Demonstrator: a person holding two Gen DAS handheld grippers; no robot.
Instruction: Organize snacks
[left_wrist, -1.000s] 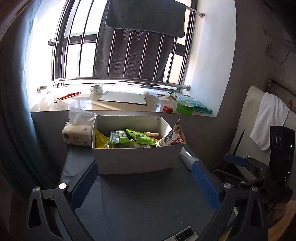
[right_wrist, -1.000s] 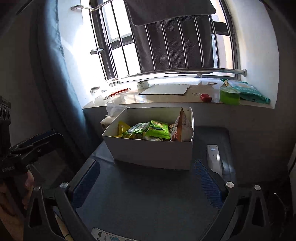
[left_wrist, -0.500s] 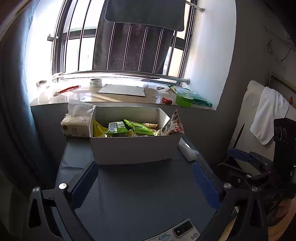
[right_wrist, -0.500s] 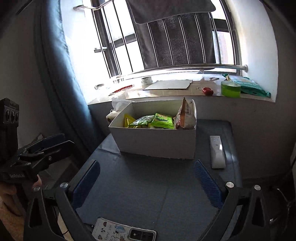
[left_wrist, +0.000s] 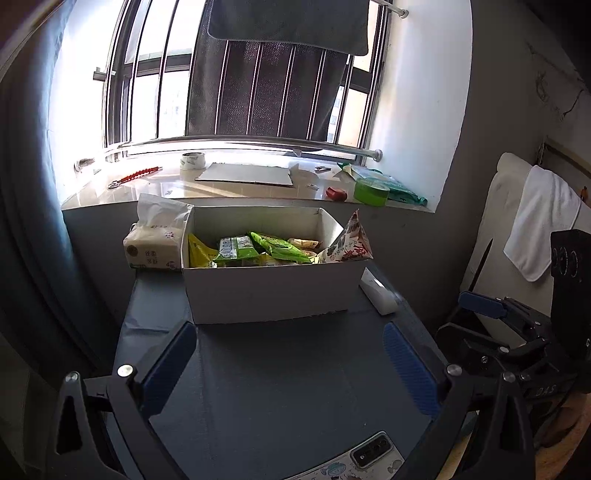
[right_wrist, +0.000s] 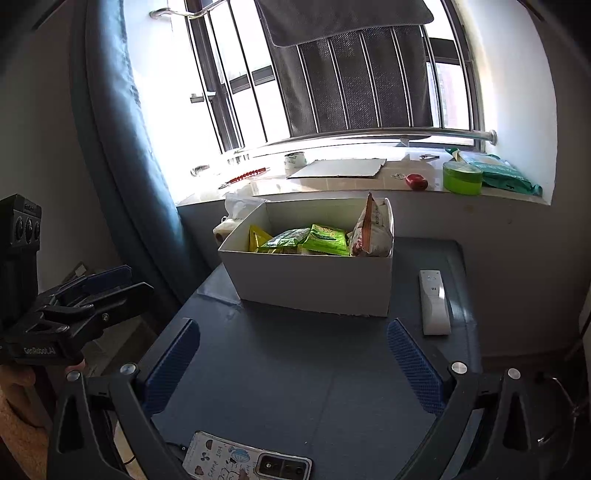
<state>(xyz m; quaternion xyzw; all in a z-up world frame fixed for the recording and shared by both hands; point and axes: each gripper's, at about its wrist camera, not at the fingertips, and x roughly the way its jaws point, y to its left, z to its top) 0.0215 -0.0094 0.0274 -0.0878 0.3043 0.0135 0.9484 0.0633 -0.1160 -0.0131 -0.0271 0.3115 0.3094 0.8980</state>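
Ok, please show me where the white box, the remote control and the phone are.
white box (right_wrist: 314, 284), right wrist view, front wall.
remote control (right_wrist: 435, 304), right wrist view, middle of its body.
phone (right_wrist: 240, 461), right wrist view, patterned back cover.

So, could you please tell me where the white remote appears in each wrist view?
Left wrist: remote right of centre, partly hidden behind the box's right end.
Right wrist: remote in full view, right of the box.
Shared landmark: the green tub on the sill.

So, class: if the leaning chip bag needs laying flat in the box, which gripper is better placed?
Right, probably. The chip bag leans at the white box's right end; both the right gripper and left gripper are open and empty.
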